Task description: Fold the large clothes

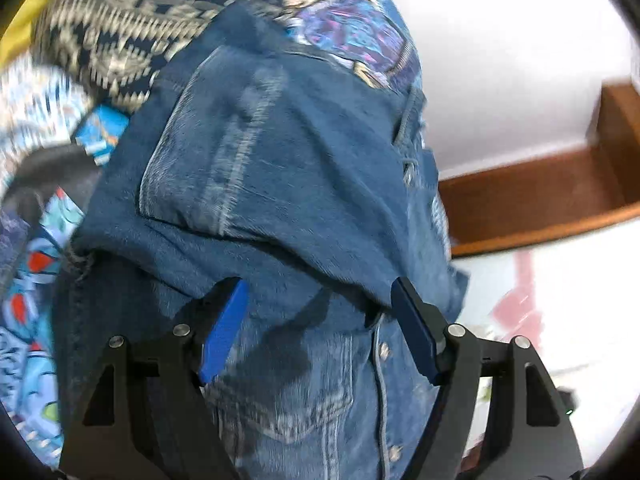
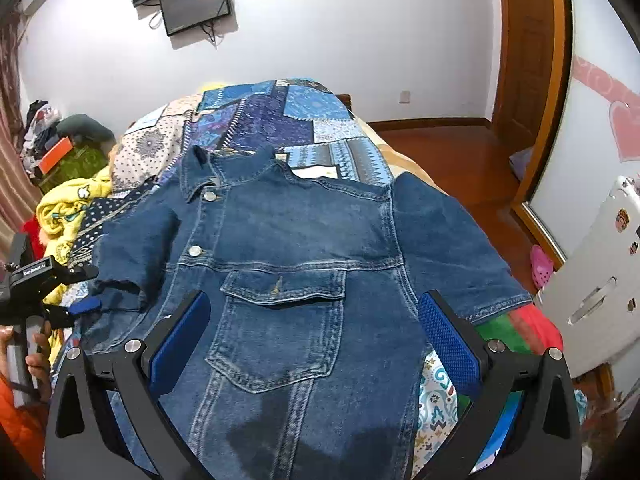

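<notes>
A blue denim short-sleeved jacket (image 2: pixel 288 248) lies front up on the bed, collar at the far end. Its sleeve (image 2: pixel 136 248) on the picture's left is folded in over the front; the other sleeve (image 2: pixel 452 248) lies spread out. My right gripper (image 2: pixel 316 320) hovers open over the chest pocket (image 2: pixel 280 320), nothing between its blue pads. My left gripper (image 2: pixel 86 288), held by a person's hand (image 2: pixel 36 356), is at the folded sleeve's edge. In the blurred left wrist view the left gripper (image 1: pixel 320 304) stands open just above the jacket (image 1: pixel 288 168), not pinching cloth.
A patchwork quilt (image 2: pixel 280 120) covers the bed. A yellow blanket (image 2: pixel 68 208) and a pile of clothes (image 2: pixel 44 128) lie at the left. A white plastic panel (image 2: pixel 592 276), a pink slipper (image 2: pixel 541 266) and a wooden door (image 2: pixel 528 52) are at the right.
</notes>
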Tool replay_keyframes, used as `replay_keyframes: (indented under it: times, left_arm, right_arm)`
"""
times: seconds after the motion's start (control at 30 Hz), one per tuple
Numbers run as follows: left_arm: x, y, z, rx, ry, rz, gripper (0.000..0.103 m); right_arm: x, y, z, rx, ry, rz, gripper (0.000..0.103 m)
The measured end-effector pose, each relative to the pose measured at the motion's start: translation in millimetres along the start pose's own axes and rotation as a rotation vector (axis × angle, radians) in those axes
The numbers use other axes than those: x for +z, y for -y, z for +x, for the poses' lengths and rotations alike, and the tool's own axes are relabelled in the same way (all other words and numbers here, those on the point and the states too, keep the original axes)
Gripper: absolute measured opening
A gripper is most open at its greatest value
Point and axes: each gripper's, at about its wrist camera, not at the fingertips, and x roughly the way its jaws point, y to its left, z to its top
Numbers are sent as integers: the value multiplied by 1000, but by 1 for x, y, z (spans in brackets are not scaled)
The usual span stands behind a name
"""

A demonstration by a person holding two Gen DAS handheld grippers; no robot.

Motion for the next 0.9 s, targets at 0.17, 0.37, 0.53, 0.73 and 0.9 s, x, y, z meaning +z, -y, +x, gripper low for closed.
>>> replay_keyframes:
  times: [0.17, 0.37, 0.53, 0.73, 0.9]
  left_arm:
    - [23, -22, 7, -69, 64, -120, 72]
    - [42, -19, 10, 93, 123, -86, 36]
    - [41, 18, 3, 293, 204, 76, 16]
    - [26, 117, -22, 364, 339, 357, 14]
    - [3, 212, -14, 297, 376, 562, 14]
  right_arm:
    - [0, 8, 7, -16, -20, 18, 103]
    - [-3, 18, 15, -29, -46, 37, 103]
    - [-3, 28, 9, -33, -33, 51, 103]
    - [-2, 45, 2, -32, -17, 88, 103]
    - [-4, 62, -10, -44, 9, 108, 103]
